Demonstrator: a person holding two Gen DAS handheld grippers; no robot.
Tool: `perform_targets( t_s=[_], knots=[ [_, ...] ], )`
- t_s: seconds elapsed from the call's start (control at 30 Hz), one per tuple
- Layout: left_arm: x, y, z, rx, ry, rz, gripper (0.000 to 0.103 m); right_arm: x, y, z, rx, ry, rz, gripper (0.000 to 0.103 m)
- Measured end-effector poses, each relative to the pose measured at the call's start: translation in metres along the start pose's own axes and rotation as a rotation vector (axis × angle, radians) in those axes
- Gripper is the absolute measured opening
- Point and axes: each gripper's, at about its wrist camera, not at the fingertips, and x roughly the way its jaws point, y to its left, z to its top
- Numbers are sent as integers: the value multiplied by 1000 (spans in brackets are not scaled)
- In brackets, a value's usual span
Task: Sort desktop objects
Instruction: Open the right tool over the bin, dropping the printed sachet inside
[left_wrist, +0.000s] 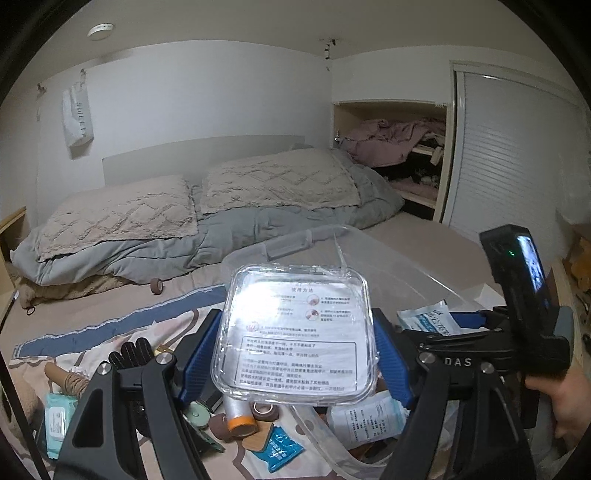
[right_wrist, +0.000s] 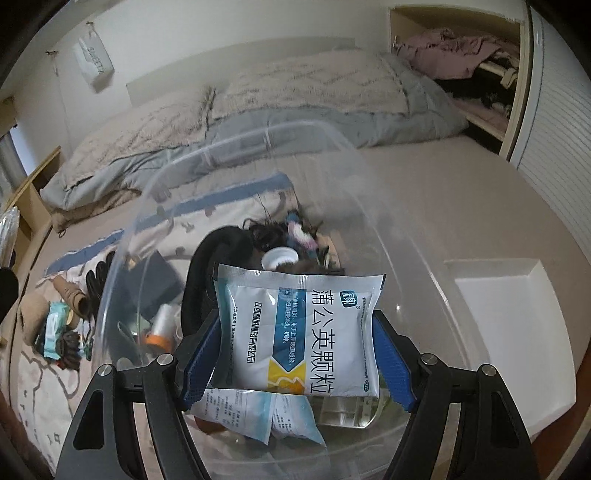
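My left gripper (left_wrist: 295, 354) is shut on a clear square plastic box (left_wrist: 295, 332) with a printed label, held up above the bed clutter. My right gripper (right_wrist: 295, 354) is shut on a white and blue medicine sachet (right_wrist: 299, 332), held over a clear storage bin (right_wrist: 388, 206). In the bin lie more sachets (right_wrist: 258, 413), a black band (right_wrist: 207, 280), hair ties (right_wrist: 295, 229) and a white cap (right_wrist: 279, 256). The right gripper's body with its lit screen (left_wrist: 517, 295) shows at the right of the left wrist view, over the bin (left_wrist: 369, 258).
Loose items lie on the patterned sheet: a black glove (left_wrist: 133, 354), a wipes pack (left_wrist: 57, 417), an orange-capped tube (left_wrist: 240, 417), a blue sachet (left_wrist: 277, 446), tape rolls (left_wrist: 264, 408). Pillows (left_wrist: 122, 218) and quilt lie beyond. A white tray (right_wrist: 509, 314) sits right of the bin.
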Motion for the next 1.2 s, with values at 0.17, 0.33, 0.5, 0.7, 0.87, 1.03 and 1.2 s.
perform_targets(
  t_s=[0.17,0.33,0.5,0.7,0.87,1.03,1.2],
  knots=[
    [-1,-2,-1,4,-8,2,77,7,13,1,-11,23,4,77],
    [-4,6,-2,-1,-18,16,77,18,37,6,-36,41,26,77],
    [-4,20,-4,-19,-15,31,77,33,58,8,-58,86,18,77],
    [-3,30,-7,-26,-3,41,77,37,55,5,35,135,97,96],
    [-5,34,-8,-40,-3,43,77,30,54,3,54,110,79,96],
    [-7,30,-7,-47,-6,36,77,20,48,2,73,83,82,96],
    [-7,21,-9,-25,-3,31,77,7,38,4,81,32,67,96]
  ],
)
